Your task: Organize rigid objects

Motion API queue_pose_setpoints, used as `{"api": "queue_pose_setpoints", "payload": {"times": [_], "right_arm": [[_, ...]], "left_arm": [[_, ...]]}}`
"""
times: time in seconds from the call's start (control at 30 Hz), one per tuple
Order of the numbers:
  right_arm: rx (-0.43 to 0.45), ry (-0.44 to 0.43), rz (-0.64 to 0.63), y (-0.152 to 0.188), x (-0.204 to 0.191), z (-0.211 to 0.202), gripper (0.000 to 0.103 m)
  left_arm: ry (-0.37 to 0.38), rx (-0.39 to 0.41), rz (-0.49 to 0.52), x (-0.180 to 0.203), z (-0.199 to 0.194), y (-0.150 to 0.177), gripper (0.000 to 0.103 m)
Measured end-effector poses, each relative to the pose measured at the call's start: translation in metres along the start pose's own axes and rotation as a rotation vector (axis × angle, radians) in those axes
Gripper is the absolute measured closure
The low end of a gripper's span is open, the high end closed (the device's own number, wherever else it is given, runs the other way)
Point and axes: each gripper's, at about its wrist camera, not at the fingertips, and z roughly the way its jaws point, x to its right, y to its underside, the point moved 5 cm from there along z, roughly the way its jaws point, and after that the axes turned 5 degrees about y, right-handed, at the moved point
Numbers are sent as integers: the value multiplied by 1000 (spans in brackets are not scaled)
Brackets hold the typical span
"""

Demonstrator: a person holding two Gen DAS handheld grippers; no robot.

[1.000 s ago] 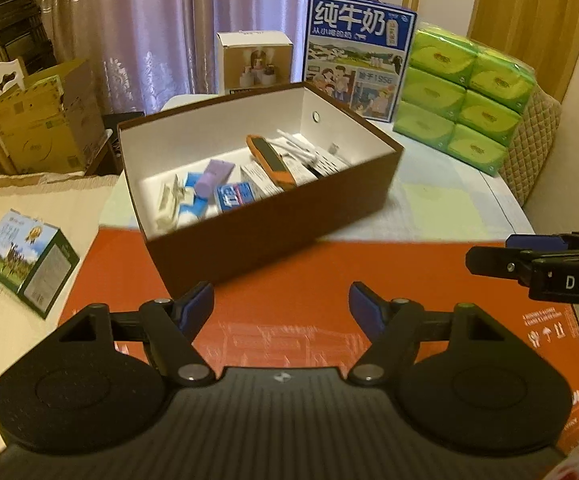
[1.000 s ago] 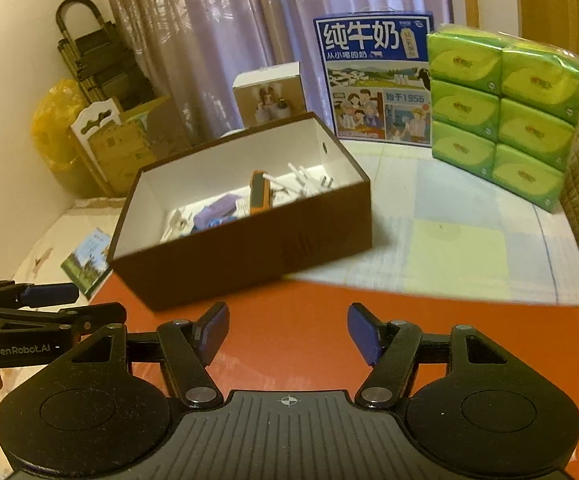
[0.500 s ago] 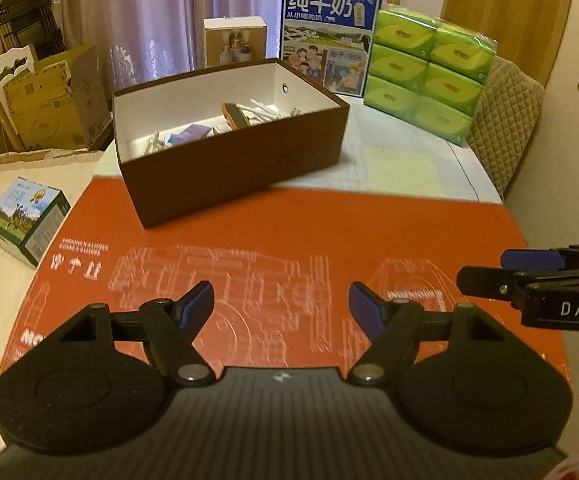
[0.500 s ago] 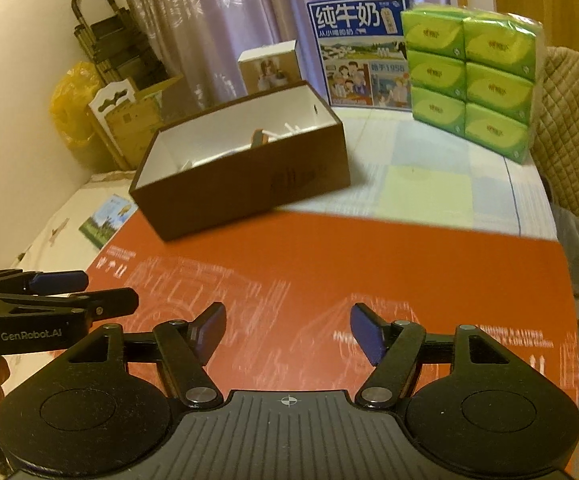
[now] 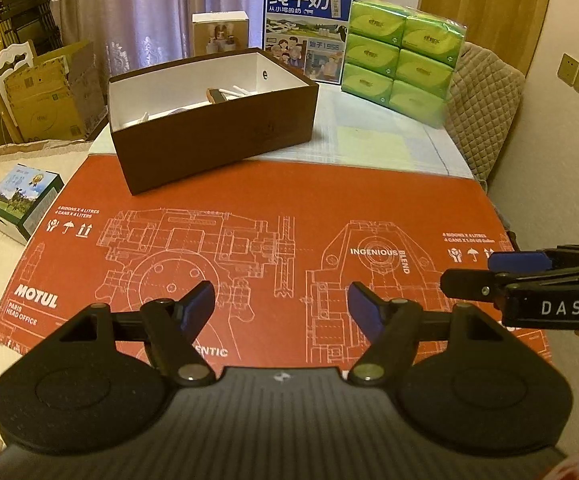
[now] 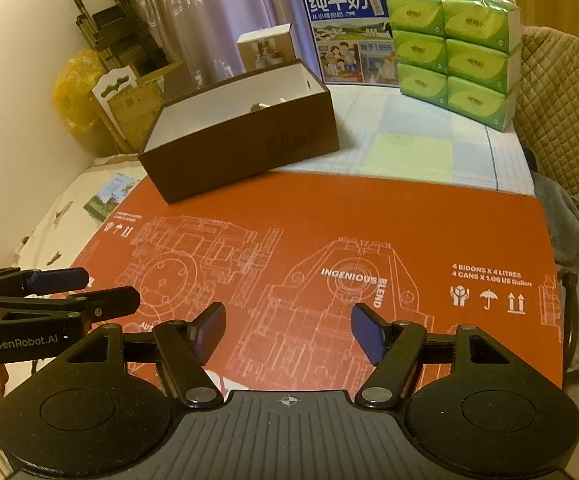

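Observation:
A brown box (image 5: 213,148) with a white inside stands at the far edge of the red mat (image 5: 273,208). Over its rim show an orange-and-black tool (image 5: 216,95) and some white sticks; the other contents are hidden by the front wall. My left gripper (image 5: 280,304) hovers open over the near part of the mat, with nothing between its blue pads. My right gripper (image 6: 288,330) is open and empty too, well short of the box (image 6: 245,140). Each gripper shows from the side in the other's view: the right gripper (image 5: 469,271) and the left gripper (image 6: 107,286).
A small green-and-blue carton (image 5: 21,200) lies left of the mat. Behind the box stand a small white carton (image 5: 219,32), a blue milk case (image 5: 309,28) and stacked green tissue packs (image 5: 401,56). A quilted chair (image 5: 485,100) is at the right, cardboard boxes (image 5: 45,96) at the left.
Both grippers have drawn back from the brown box toward the near side of the mat, so the box looks smaller and farther. Neither gripper's opening visibly changed.

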Motion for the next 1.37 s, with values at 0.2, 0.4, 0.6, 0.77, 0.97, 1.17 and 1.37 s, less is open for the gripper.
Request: {"api": "queue_pose_setpoints", "payload": {"times": [0.2, 0.4, 0.6, 0.77, 0.97, 1.17, 1.37], "right_arm": [[-1, -7, -6, 7, -1, -5, 36], [1, -10, -9, 11, 2, -6, 36], [-7, -15, -13, 15, 4, -7, 36], [-13, -14, -5, 19, 8, -8, 36], [-10, -11, -2, 19, 13, -11, 36], [-11, -15, -1, 19, 15, -12, 36], [-12, -18, -1, 20, 14, -12, 36]], "left_arm": [[-5, 4, -12, 4, -6, 6, 33], [-7, 5, -14, 8, -6, 9, 33], [-5, 1, -19, 14, -5, 13, 33], [-1, -1, -16, 19, -4, 15, 33], [-1, 2, -15, 23, -4, 14, 33], [1, 2, -15, 22, -4, 14, 34], [-10, -5, -21, 24, -3, 12, 34]]}}
